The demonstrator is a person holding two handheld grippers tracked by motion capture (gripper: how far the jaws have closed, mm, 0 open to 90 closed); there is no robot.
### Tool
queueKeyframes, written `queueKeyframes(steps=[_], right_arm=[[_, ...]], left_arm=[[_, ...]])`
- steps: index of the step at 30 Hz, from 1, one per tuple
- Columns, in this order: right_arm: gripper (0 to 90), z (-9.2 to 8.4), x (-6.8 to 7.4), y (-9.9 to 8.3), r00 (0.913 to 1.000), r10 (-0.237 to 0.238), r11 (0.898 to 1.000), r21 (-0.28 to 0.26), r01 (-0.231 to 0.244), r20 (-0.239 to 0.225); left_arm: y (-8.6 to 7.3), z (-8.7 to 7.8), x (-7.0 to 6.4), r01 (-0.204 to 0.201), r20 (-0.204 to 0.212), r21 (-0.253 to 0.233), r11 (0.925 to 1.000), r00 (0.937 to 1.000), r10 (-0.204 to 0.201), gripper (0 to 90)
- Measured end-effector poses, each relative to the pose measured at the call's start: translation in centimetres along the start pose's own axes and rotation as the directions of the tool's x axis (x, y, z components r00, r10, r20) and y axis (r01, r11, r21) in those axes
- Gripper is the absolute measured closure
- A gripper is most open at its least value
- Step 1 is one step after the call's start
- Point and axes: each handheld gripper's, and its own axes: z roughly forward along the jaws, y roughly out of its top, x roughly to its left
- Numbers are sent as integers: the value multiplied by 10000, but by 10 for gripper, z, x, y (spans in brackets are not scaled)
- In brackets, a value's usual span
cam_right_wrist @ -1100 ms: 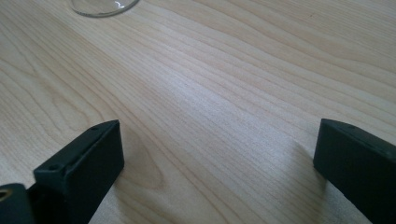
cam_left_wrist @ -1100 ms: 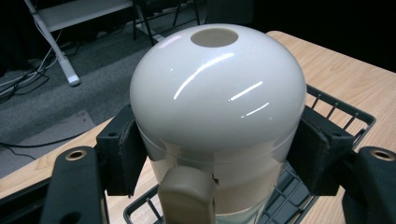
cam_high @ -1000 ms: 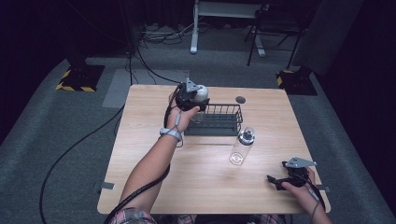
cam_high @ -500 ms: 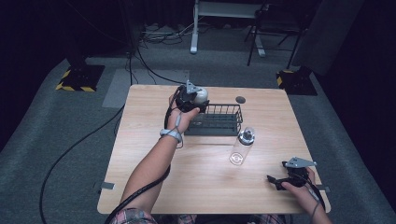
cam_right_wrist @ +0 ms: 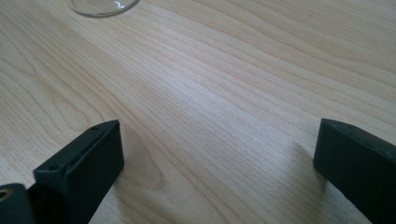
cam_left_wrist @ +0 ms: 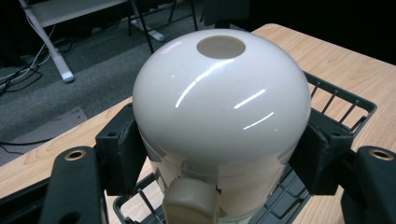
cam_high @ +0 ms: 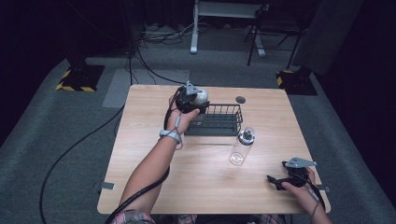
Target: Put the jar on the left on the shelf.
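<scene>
High view: the left gripper [cam_high: 196, 100] hangs over the left end of the black wire basket [cam_high: 223, 127] at the far middle of the bench [cam_high: 201, 186], clenched around a rounded white cup [cam_high: 201, 97]. The cup sits above the basket's left rim, not yet resting inside it as far as this view shows. A clear bottle [cam_high: 243, 145] lies on the bench just in front of the basket's right end, apart from both grippers. The right gripper [cam_high: 275, 181] rests low at the near right corner.

Left gripper view: the left gripper's two black pads press on opposite sides of the white cup [cam_left_wrist: 222, 107], so the grasp is firm. The cup looks glossy and domed, held upside down, with a round recessed ring on its base facing the camera and a stubby beige handle [cam_left_wrist: 191, 203] nearest the lens. Beneath it show the basket's wires [cam_left_wrist: 334, 100] and ribbed floor. My reading is that the cup is lifted and brought to the basket, with lowering and letting go left to do.

Right gripper view: the right gripper's jaws stand wide apart over bare wood with nothing between them, released. A curved edge of the clear bottle [cam_right_wrist: 105, 7] peeks in at the top.
</scene>
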Motion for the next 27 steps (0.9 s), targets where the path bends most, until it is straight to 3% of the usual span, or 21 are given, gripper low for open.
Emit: queueKeyframes(steps=[6, 9, 27], right_arm=[[15, 0, 0, 0, 10000, 5, 10000, 1, -5, 1], [15, 0, 0, 0, 10000, 5, 10000, 1, -5, 0], [15, 0, 0, 0, 10000, -4, 10000, 3, 4, 1]], left_arm=[[2, -4, 0, 180, -10, -351, 9992, 9998, -181, 111], [6, -10, -1, 229, -45, -637, 9977, 9997, -233, 74], [16, -75, -7, 54, -57, -1846, 9828, 10000, -65, 66]])
